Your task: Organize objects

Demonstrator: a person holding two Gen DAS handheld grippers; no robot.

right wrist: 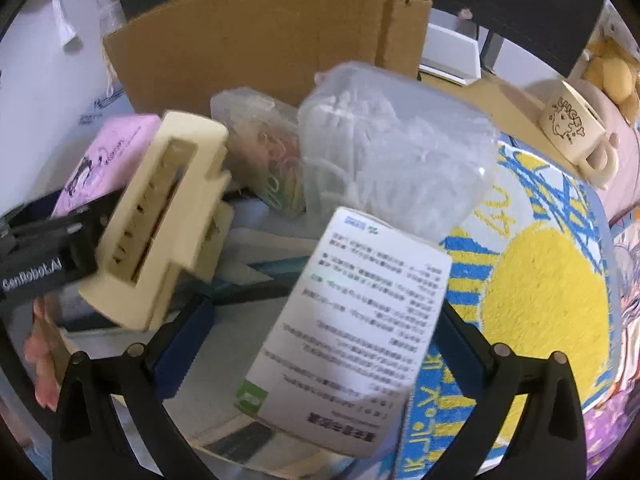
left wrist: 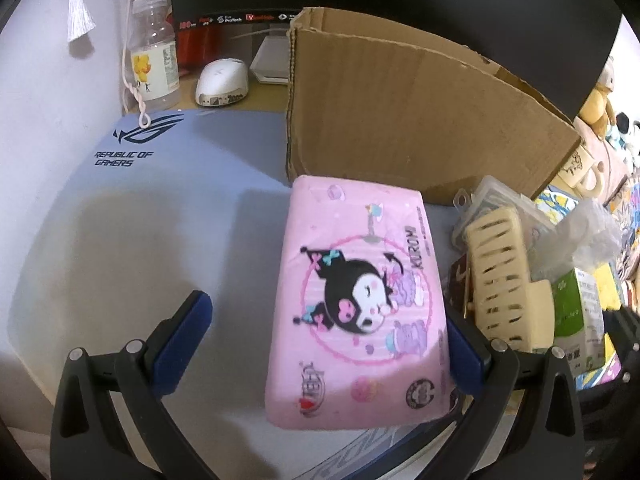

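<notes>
A pink Kuromi tissue pack (left wrist: pixel 360 292) lies on the blue-grey desk mat (left wrist: pixel 160 208) between the fingers of my left gripper (left wrist: pixel 326 312). That gripper is open wide; the pack sits close against the right finger, with a clear gap to the left finger. In the right wrist view, a white box with a green label (right wrist: pixel 352 320) stands between the fingers of my right gripper (right wrist: pixel 324 308), which is open. A cream hair claw clip (right wrist: pixel 160 220) lies to its left. The pink pack (right wrist: pixel 108 160) shows behind the clip.
An open cardboard box (left wrist: pixel 400 112) stands behind the pack. A bottle (left wrist: pixel 154 52) and white mouse (left wrist: pixel 222 80) sit far left. Clear plastic bags (right wrist: pixel 392 152), a cream mug (right wrist: pixel 572 128) and a yellow-blue mat (right wrist: pixel 548 292) crowd the right. A hand (right wrist: pixel 40 360) holds the left gripper.
</notes>
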